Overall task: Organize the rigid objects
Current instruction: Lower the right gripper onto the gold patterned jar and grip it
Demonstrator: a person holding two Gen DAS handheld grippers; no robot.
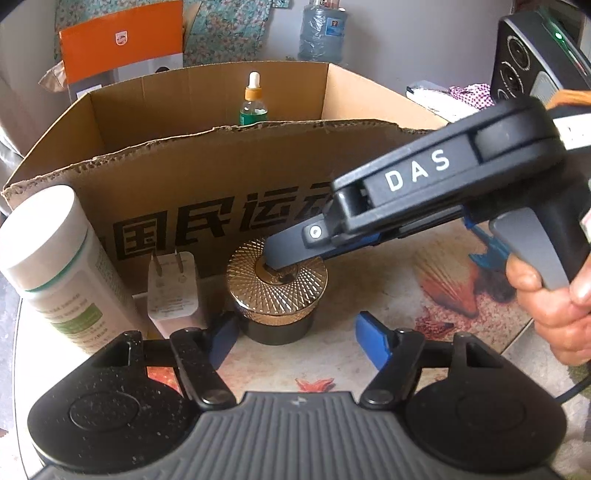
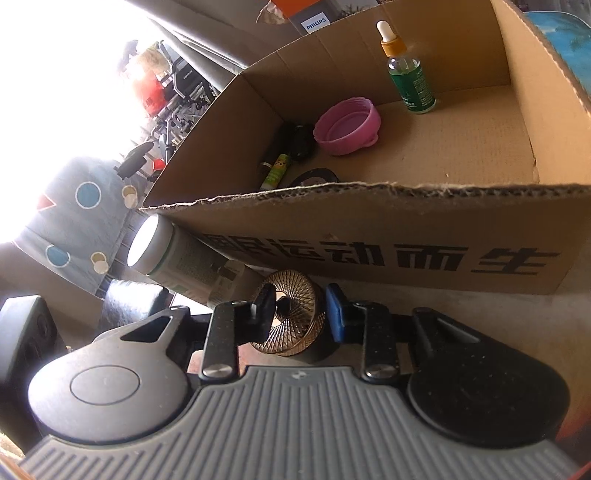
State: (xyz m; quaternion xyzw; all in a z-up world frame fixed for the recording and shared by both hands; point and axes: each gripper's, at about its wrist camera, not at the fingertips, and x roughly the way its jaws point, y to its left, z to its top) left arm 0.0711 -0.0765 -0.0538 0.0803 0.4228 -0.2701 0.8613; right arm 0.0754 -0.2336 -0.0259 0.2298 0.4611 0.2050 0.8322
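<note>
Outside the box, on the table: 1 jar (image 1: 276, 291) with a gold ribbed lid, 1 white bottle (image 1: 62, 266) with green label, 1 white plug (image 1: 173, 291) standing prongs up. All 3 stand in a row just in front of the box's near wall, jar rightmost.

Inside the box (image 1: 207, 177): 1 dropper bottle (image 2: 408, 70), upright near the far wall; 1 pink lid (image 2: 347, 125), open side up; 1 small green tube (image 2: 275, 171); at least 2 dark items beside the tube, too dim to identify.

Grippers: 2. The left gripper (image 1: 299, 338) is low behind the jar, jaws apart, 1 blue pad (image 1: 373, 338) on each side of the jar's base; the left pad lies close against it, the right pad stands clear. No grip confirmed. The right gripper (image 2: 299, 314) comes in from the right, tips down over the lid's centre. In its own view the jaws have narrowed on the small knob in the lid's recess; contact cannot be told for certain. 1 hand (image 1: 554, 299) holds its trigger handle.

Surface: table (image 1: 424, 295) with a shell and starfish print covering. Room: orange-and-white carton (image 1: 122, 44) and 1 water jug (image 1: 321, 33) behind the box, floral fabric, strong window glare, a dotted cloth to the left.
</note>
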